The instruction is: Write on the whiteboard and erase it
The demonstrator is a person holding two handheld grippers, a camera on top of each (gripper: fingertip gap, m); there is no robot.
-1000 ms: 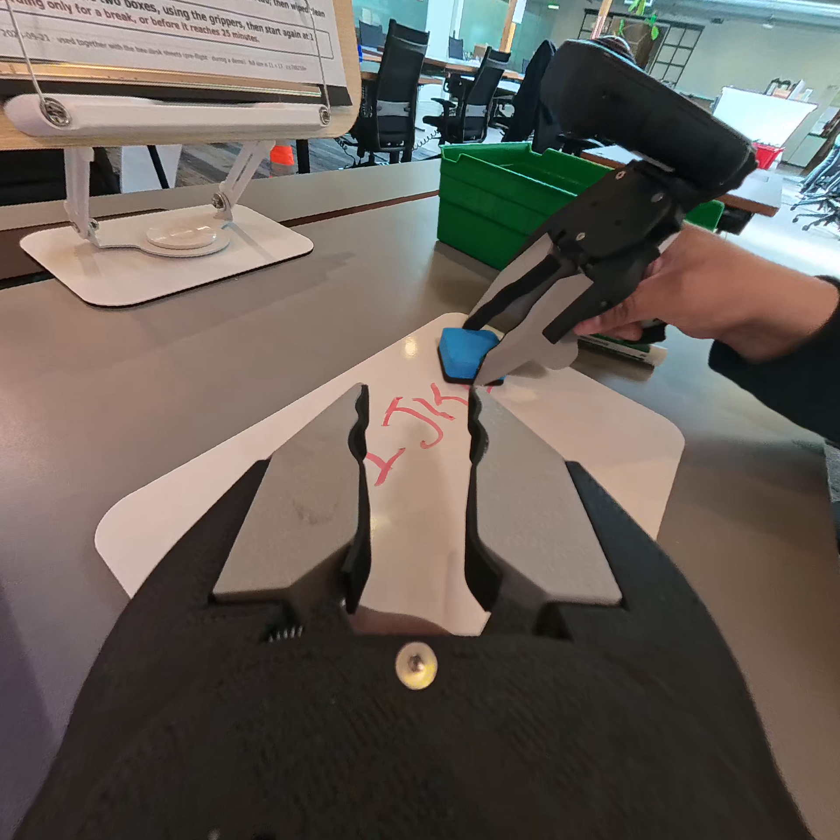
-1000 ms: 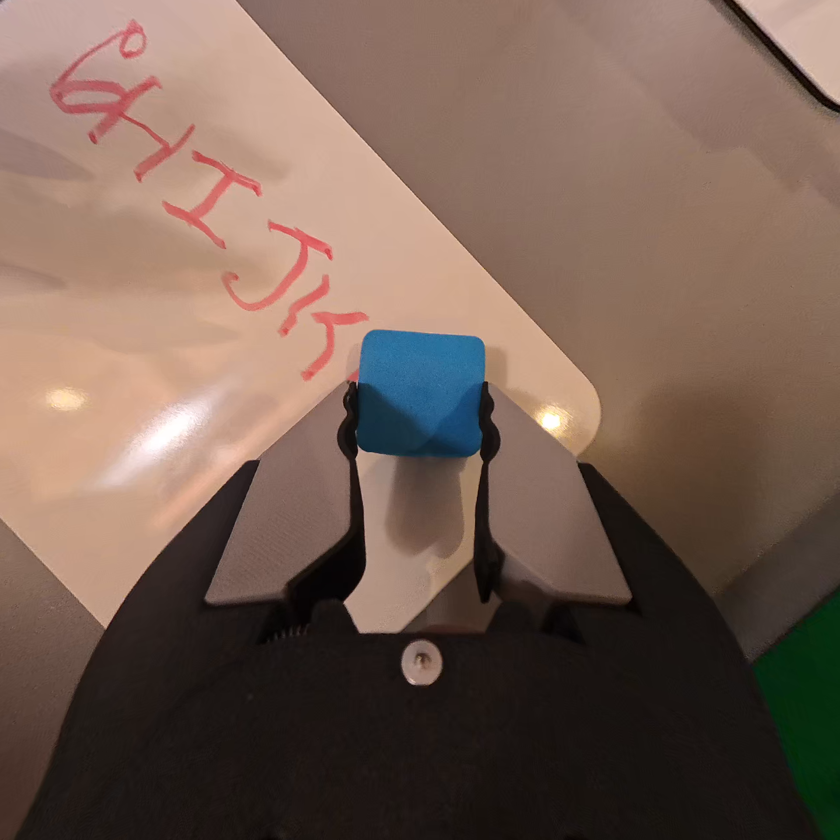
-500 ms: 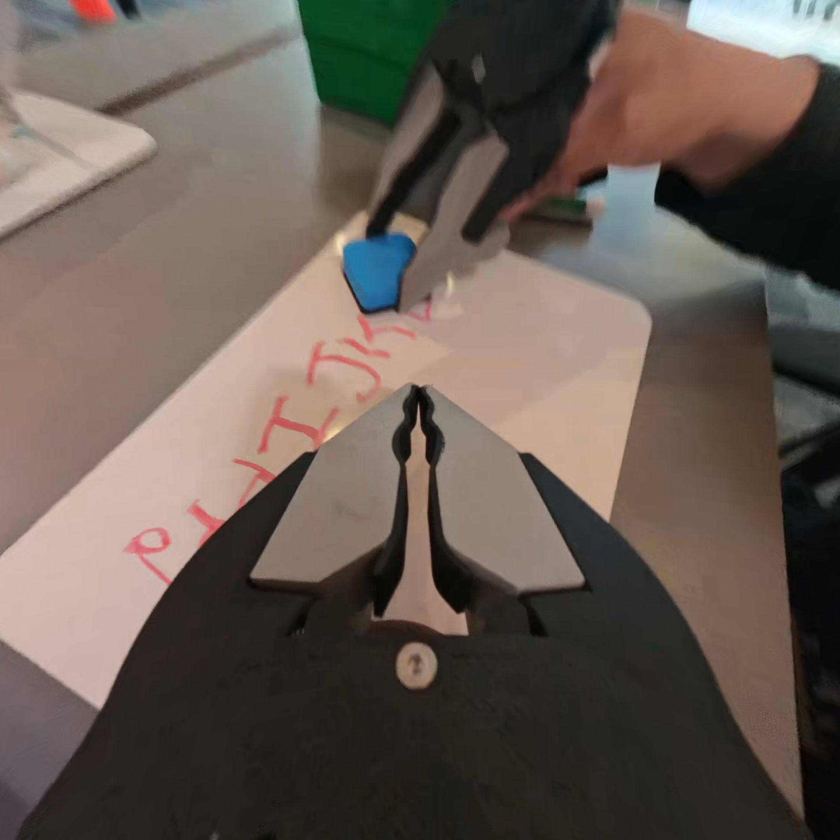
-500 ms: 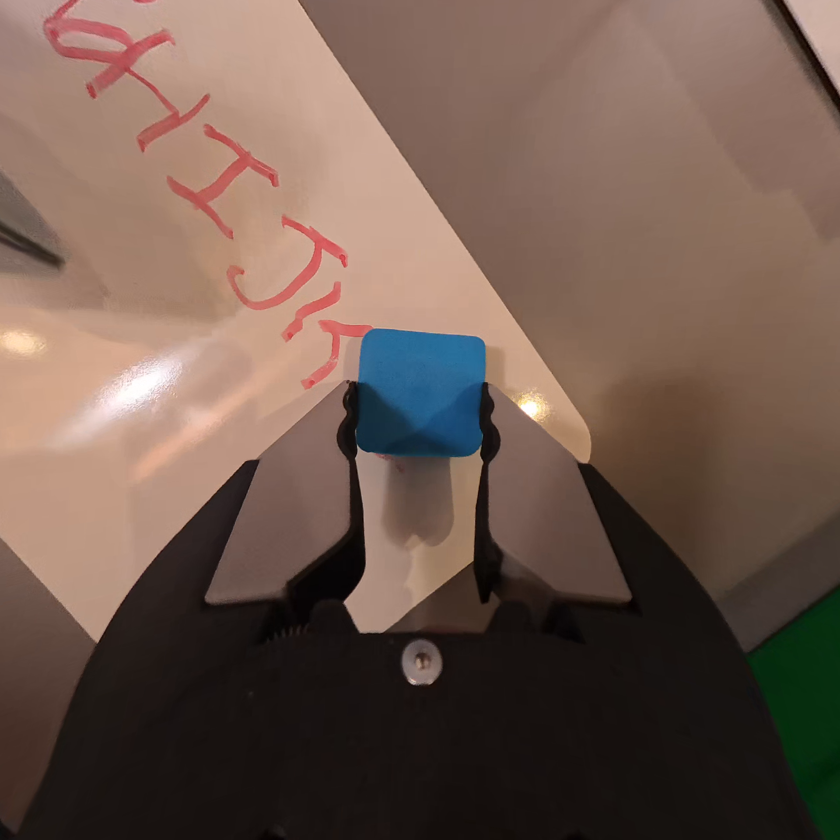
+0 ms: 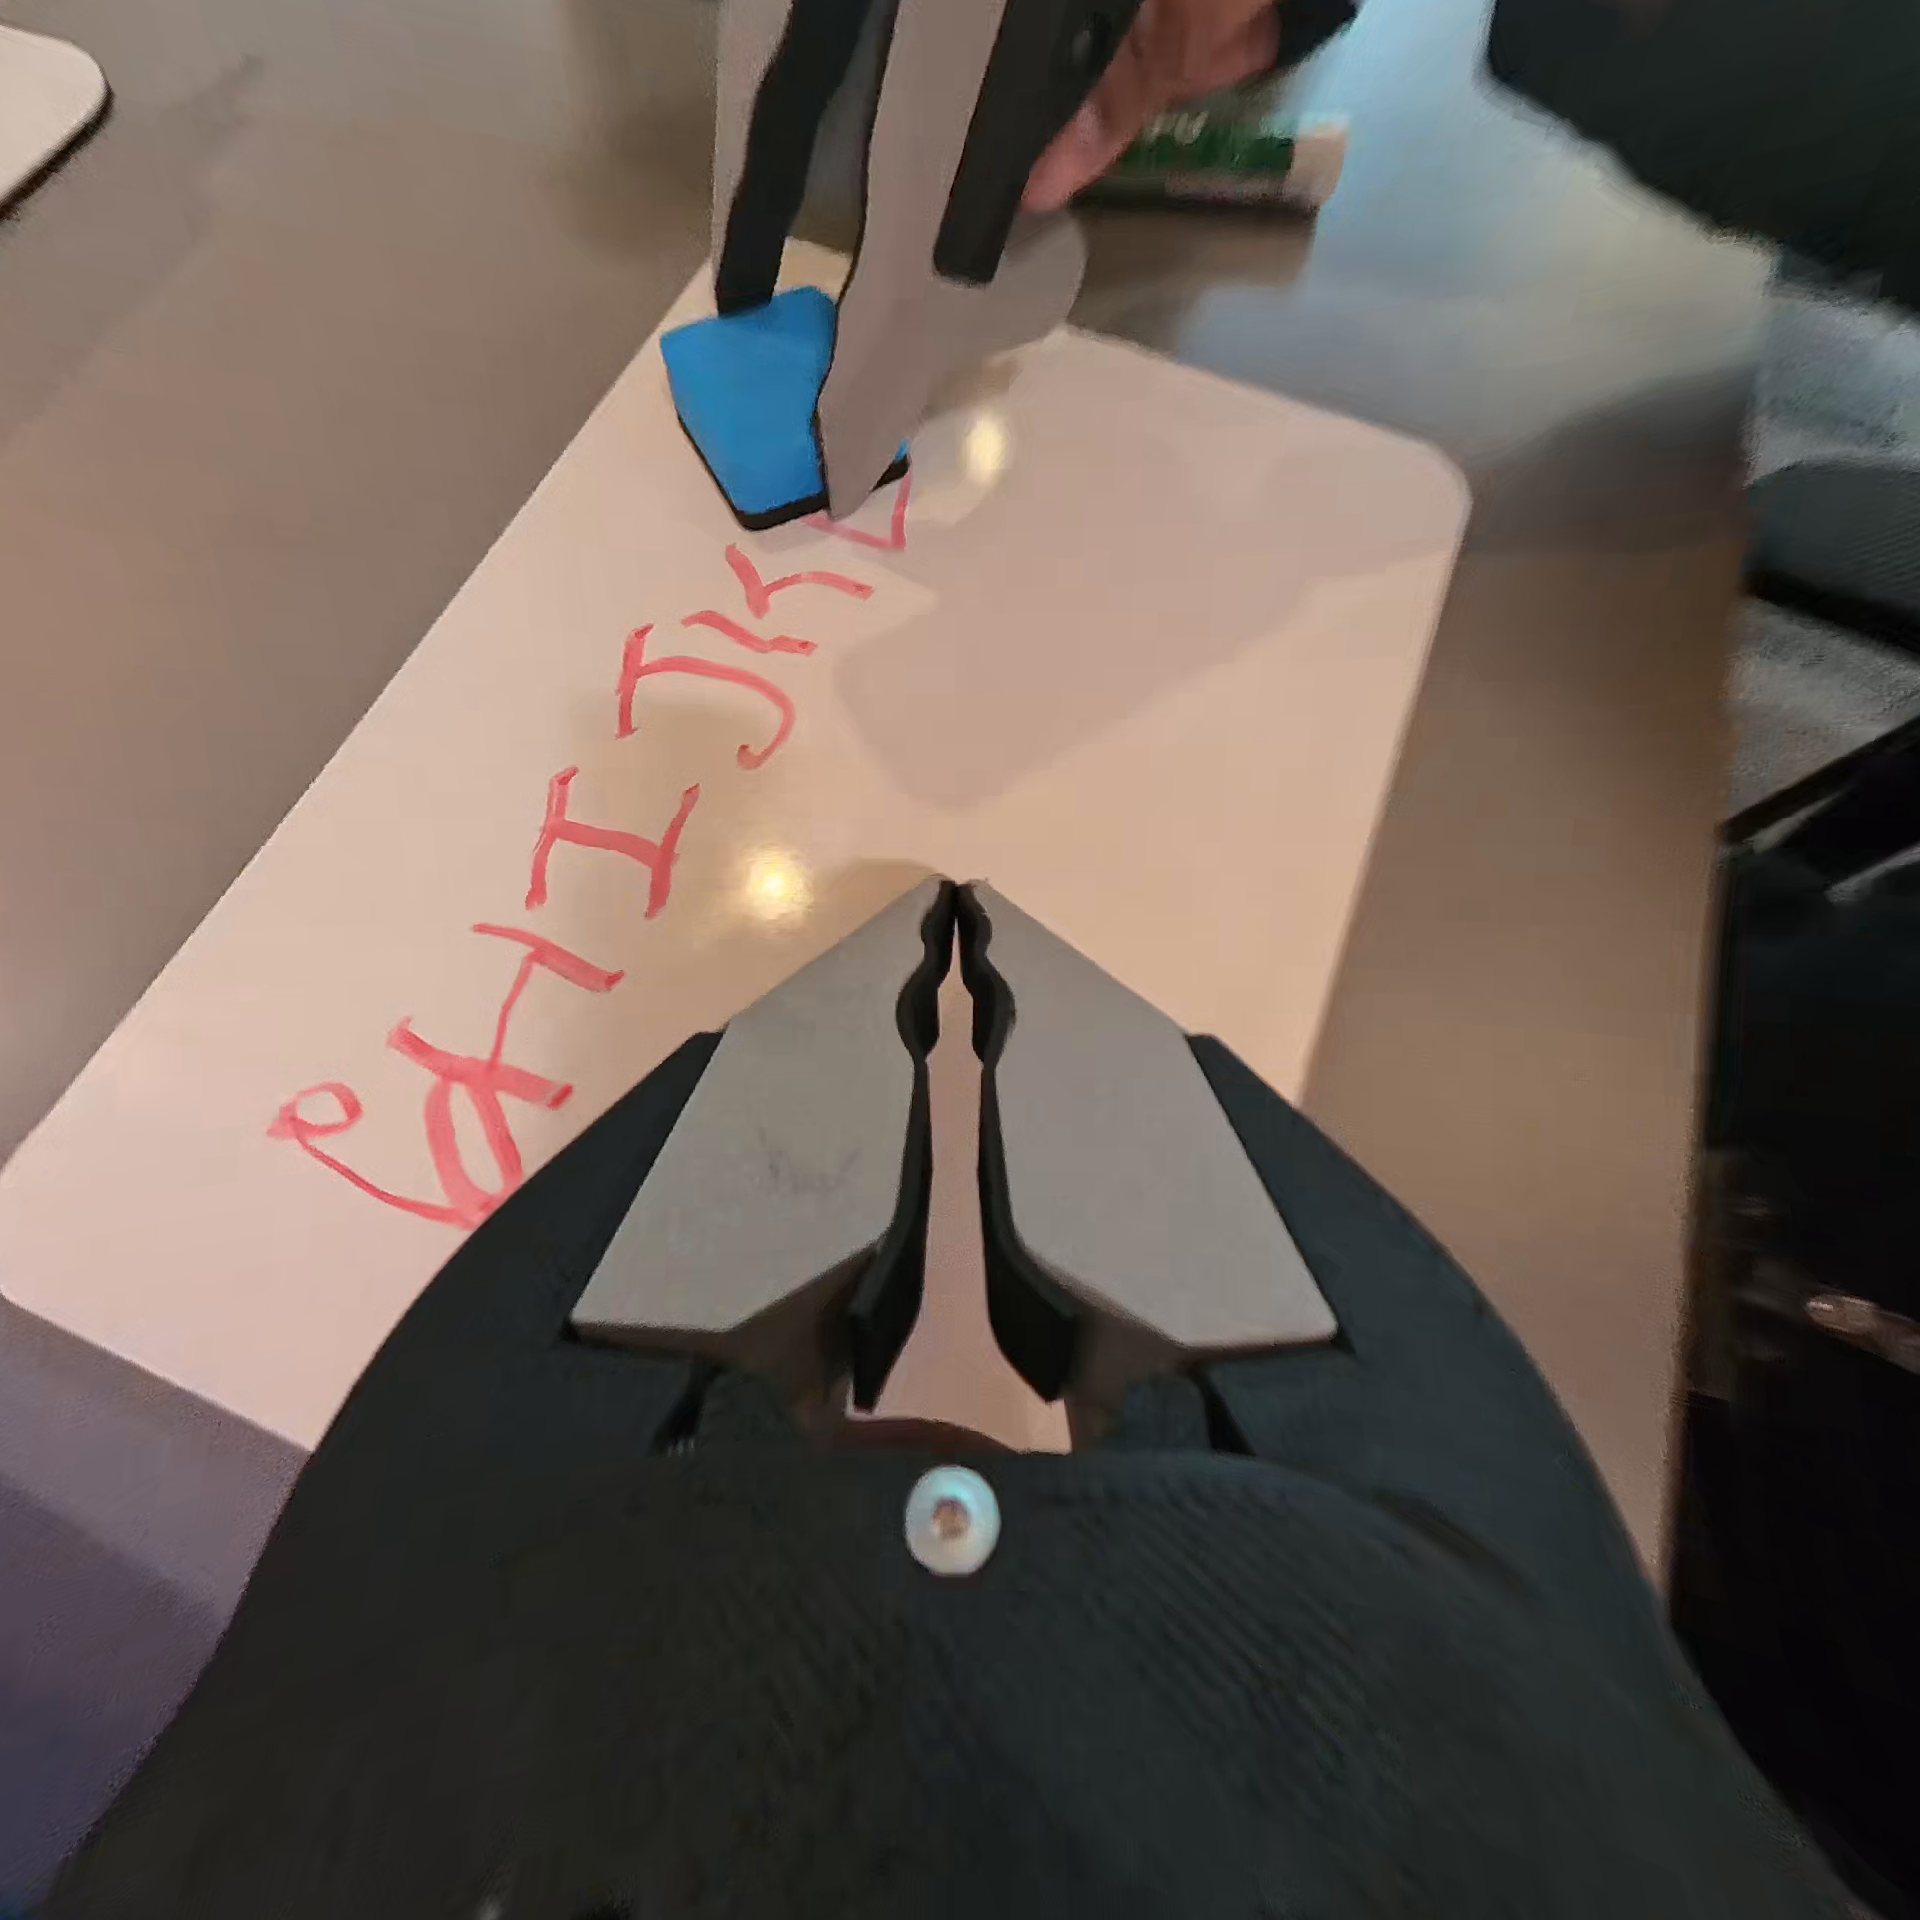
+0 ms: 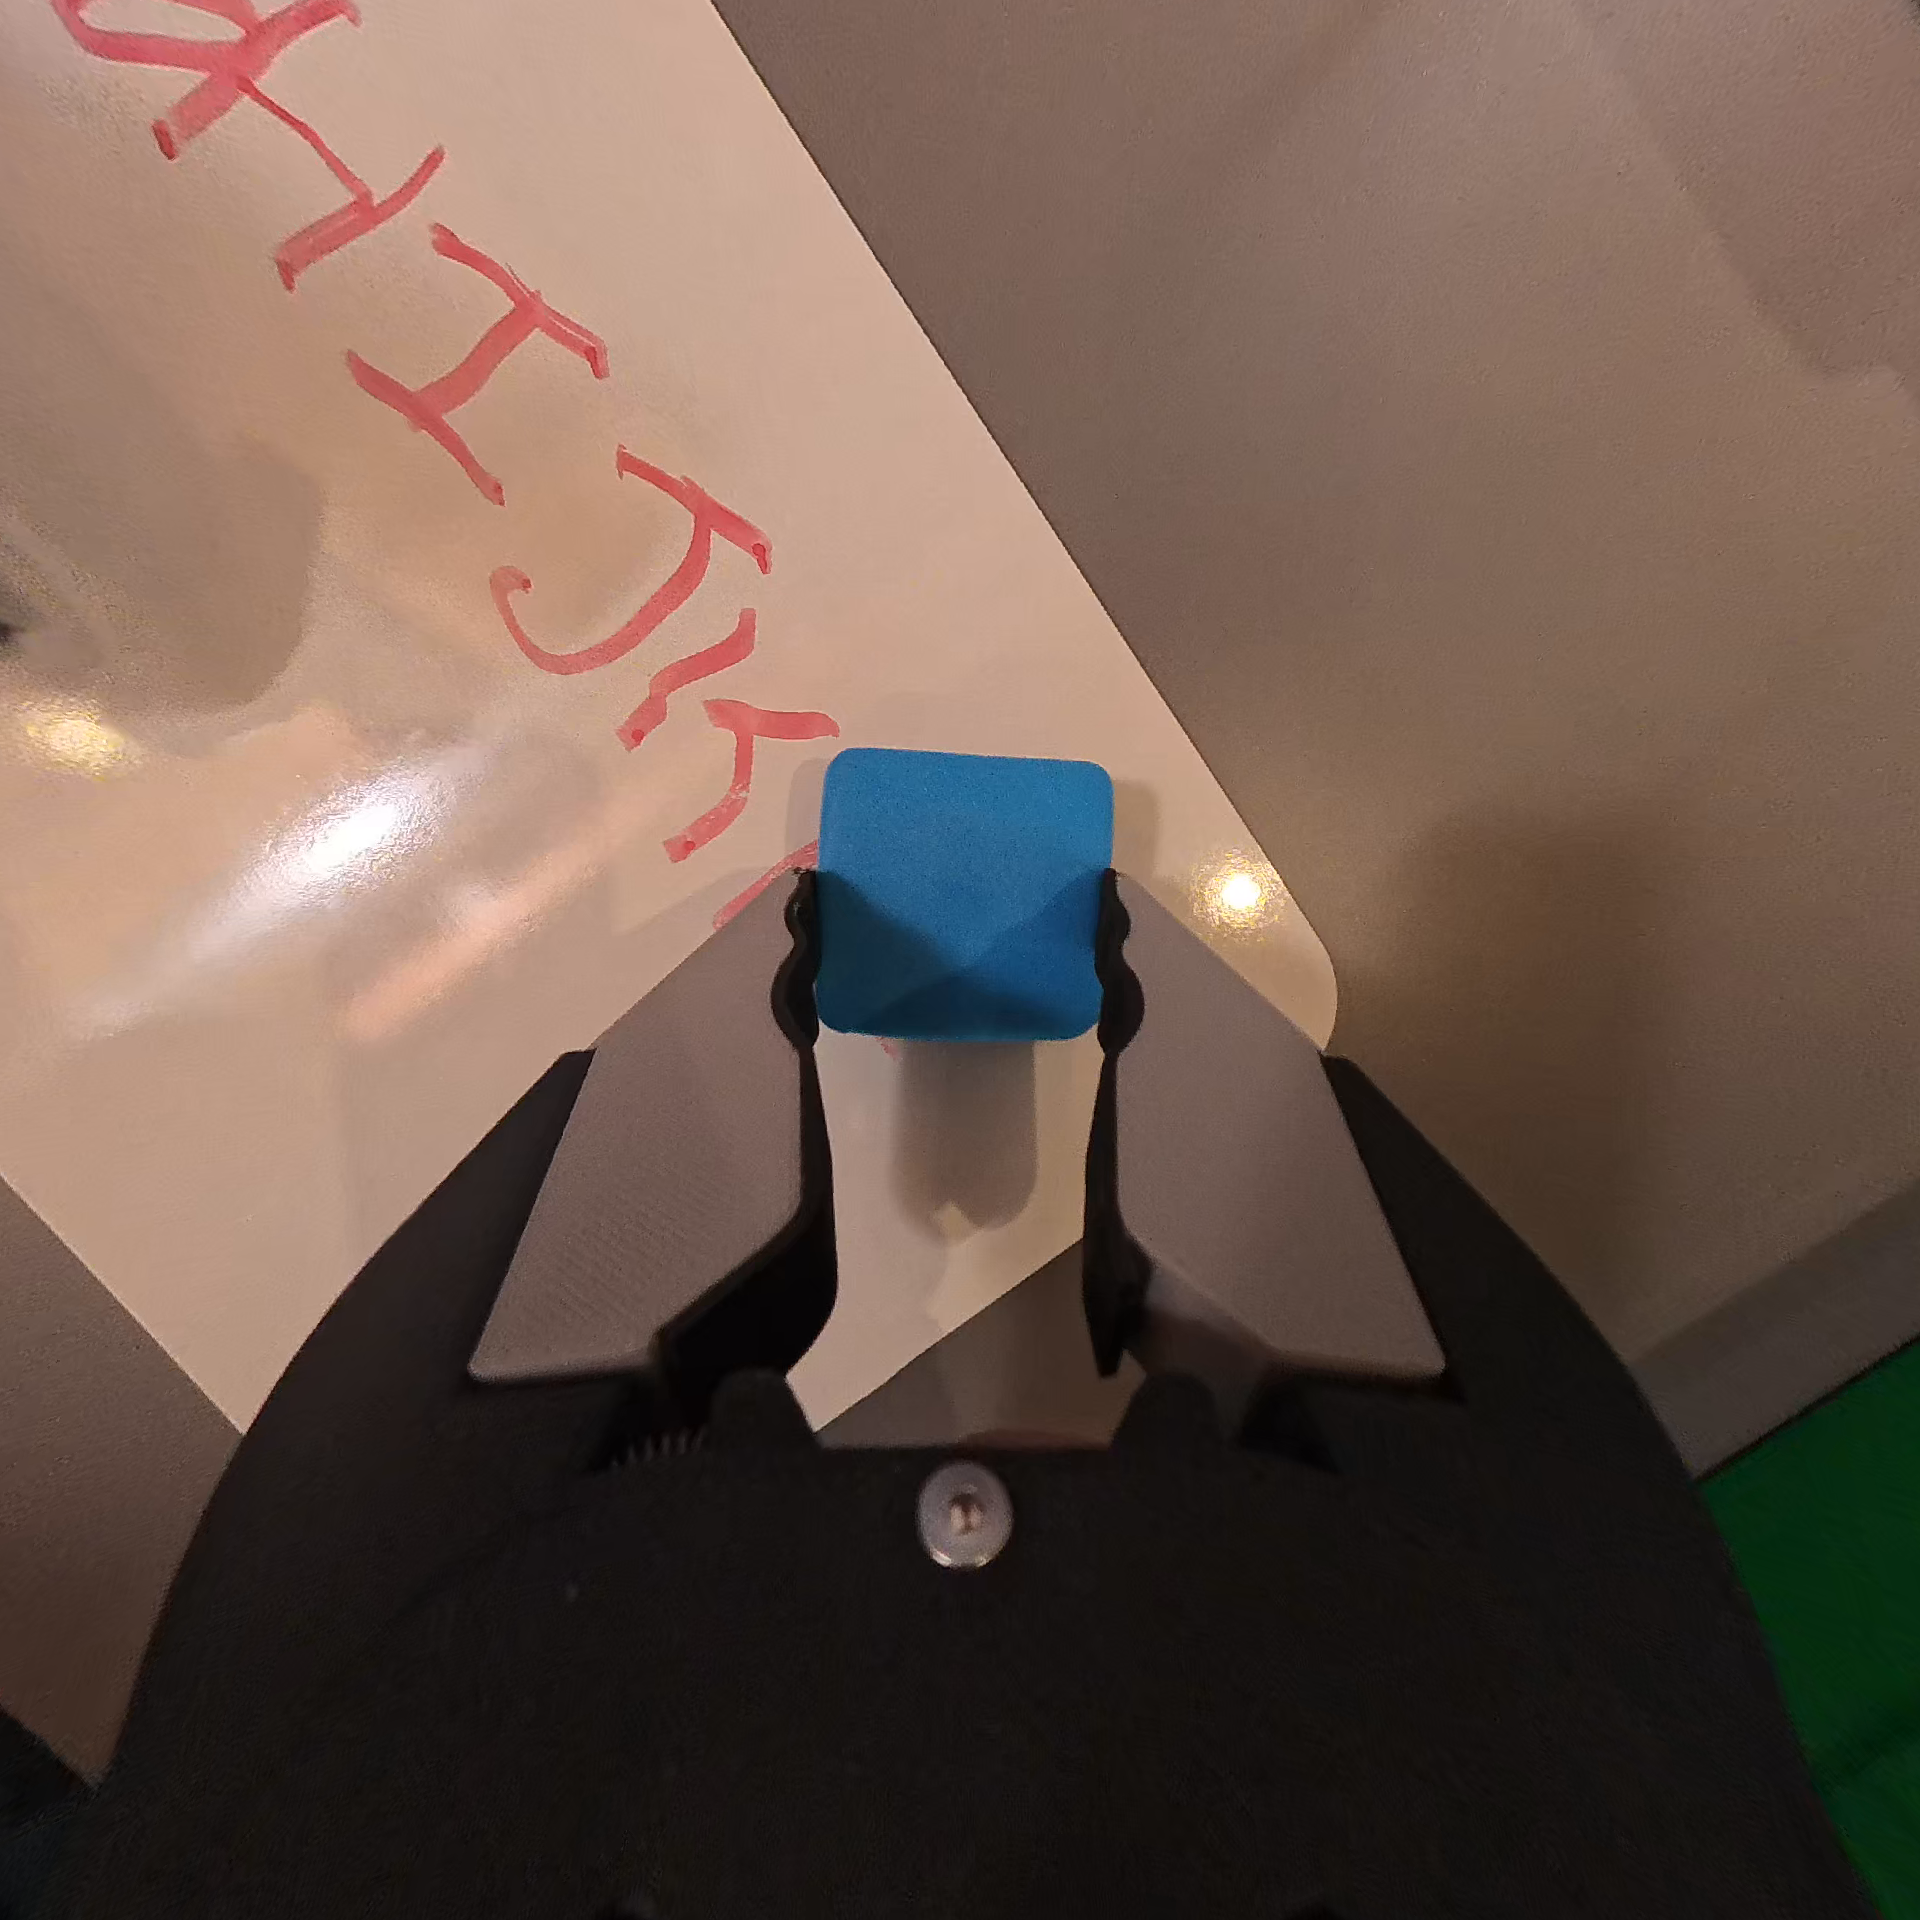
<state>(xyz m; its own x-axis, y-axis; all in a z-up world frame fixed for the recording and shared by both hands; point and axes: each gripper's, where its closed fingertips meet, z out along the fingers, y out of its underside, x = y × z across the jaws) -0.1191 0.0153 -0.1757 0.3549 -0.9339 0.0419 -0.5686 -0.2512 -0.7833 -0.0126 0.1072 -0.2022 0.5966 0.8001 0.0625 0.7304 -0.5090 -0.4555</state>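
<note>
in the right wrist view the right claw (image 6: 956, 940) pinches the blue eraser (image 6: 961, 883), set on the whiteboard (image 6: 260, 935) near its corner; the red writing (image 6: 540, 416) starts just beside the eraser and its long axis runs off toward 10 o'clock, so i judge the wipe must travel that way; the left claw (image 5: 954, 914), pressed together and empty, hovers over the board's near part, the eraser at its 12 o'clock; farther off on the tabletop (image 5: 312, 312) a green container (image 6: 1839, 1621) shows only an edge, contents hidden.
</note>
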